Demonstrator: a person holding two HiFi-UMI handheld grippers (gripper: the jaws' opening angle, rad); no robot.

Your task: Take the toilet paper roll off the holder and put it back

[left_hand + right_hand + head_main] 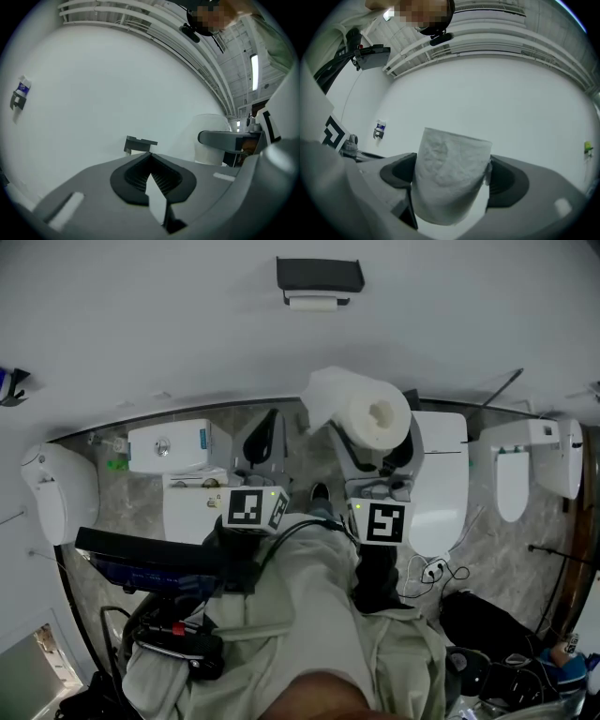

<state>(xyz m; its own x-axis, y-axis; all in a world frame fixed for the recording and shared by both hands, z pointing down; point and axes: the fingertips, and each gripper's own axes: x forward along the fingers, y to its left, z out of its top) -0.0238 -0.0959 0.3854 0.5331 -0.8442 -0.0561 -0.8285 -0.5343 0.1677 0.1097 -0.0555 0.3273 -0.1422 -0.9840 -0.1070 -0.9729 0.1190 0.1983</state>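
Note:
A white toilet paper roll (367,412) (450,176) is held up in front of the wall, with my right gripper (377,465) (451,180) shut on it; a loose sheet hangs off its left side. The black wall holder (320,277) (139,144) sits higher on the white wall, apart from the roll, with a bit of white under its lid. My left gripper (261,442) (151,176) is shut with nothing between its ribbed pads, held to the left of the roll.
White toilets stand along the floor below: one (58,488) at the left, one (439,479) behind the right gripper, another (530,460) at the right. A white cistern (169,446) is left of centre. Cables and bags (487,634) lie at lower right.

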